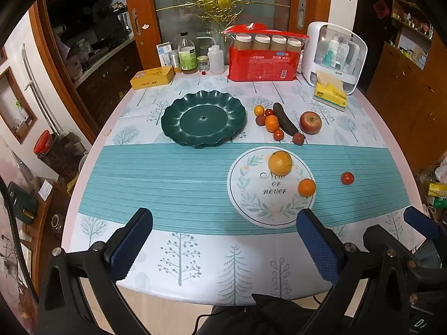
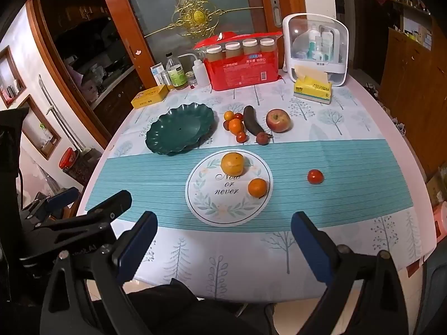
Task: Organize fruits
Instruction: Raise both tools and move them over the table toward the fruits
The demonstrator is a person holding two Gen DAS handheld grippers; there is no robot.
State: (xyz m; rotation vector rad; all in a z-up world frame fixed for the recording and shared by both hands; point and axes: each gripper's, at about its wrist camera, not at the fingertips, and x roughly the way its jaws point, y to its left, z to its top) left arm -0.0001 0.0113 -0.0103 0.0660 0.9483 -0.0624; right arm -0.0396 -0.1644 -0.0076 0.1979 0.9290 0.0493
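A dark green scalloped plate [image 1: 204, 118] [image 2: 180, 129] sits empty at the table's left. Right of it lies a cluster: a red apple [image 1: 310, 122] [image 2: 278, 120], a dark cucumber [image 1: 285, 119] [image 2: 252, 121], small oranges and several small red fruits. A large orange [image 1: 280, 163] [image 2: 232, 164] and a small orange [image 1: 306, 187] [image 2: 257, 187] rest on a round white mat [image 1: 271, 187] [image 2: 229, 187]. A lone tomato [image 1: 347, 178] [image 2: 315, 176] lies to the right. My left gripper [image 1: 223, 240] and right gripper [image 2: 223, 237] hover open over the near table edge, nothing between their fingers.
Along the back stand a red package with jars [image 1: 265, 58], bottles [image 1: 187, 53], a yellow tin [image 1: 152, 77], a white organizer [image 1: 335, 55] and a yellow tissue pack [image 1: 331, 90]. A wooden glass door rises behind. The right gripper's fingertip [image 1: 419, 222] shows at the left wrist view's right.
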